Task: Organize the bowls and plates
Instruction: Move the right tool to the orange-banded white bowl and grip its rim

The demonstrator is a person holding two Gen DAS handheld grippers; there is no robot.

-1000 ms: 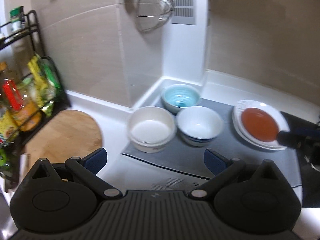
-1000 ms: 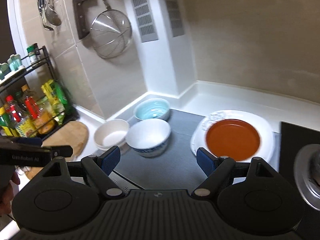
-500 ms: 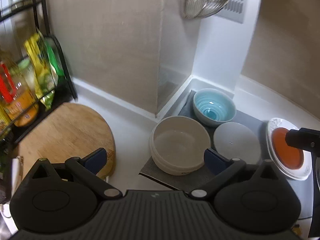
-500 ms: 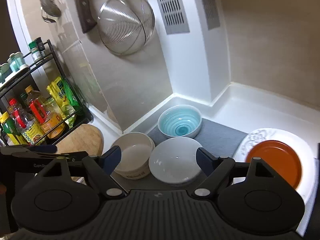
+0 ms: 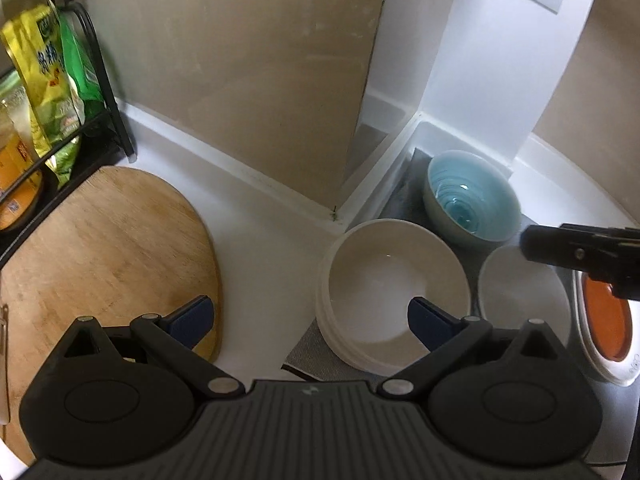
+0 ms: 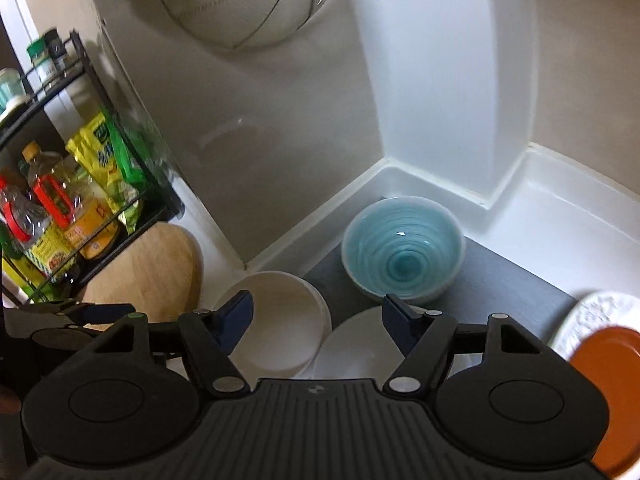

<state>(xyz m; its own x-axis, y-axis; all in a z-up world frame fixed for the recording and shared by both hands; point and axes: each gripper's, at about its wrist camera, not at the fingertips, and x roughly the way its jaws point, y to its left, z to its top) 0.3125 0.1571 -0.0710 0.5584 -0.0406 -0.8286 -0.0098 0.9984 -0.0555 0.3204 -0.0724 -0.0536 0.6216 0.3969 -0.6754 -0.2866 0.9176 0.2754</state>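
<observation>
Three bowls sit in the counter corner: a cream bowl (image 5: pixel 396 280) (image 6: pixel 276 320), a white bowl (image 5: pixel 520 292) (image 6: pixel 360 352) and a blue swirl bowl (image 5: pixel 472 200) (image 6: pixel 402 248). An orange plate (image 5: pixel 604 320) (image 6: pixel 608 392) lies on a white plate (image 5: pixel 600 372) (image 6: pixel 592 316) at the right. My left gripper (image 5: pixel 310 318) is open, its right finger over the cream bowl. My right gripper (image 6: pixel 318 318) is open above the cream and white bowls; it also shows in the left wrist view (image 5: pixel 580 252).
A grey mat (image 6: pixel 508 284) lies under the bowls. A round wooden board (image 5: pixel 100 256) lies at the left. A black rack with bottles and packets (image 6: pixel 60 216) stands beyond it. A wire strainer (image 6: pixel 244 4) hangs on the wall.
Both grippers have moved forward and down toward the bowls. The bowls now look larger and closer. Nothing has been taken hold of.
</observation>
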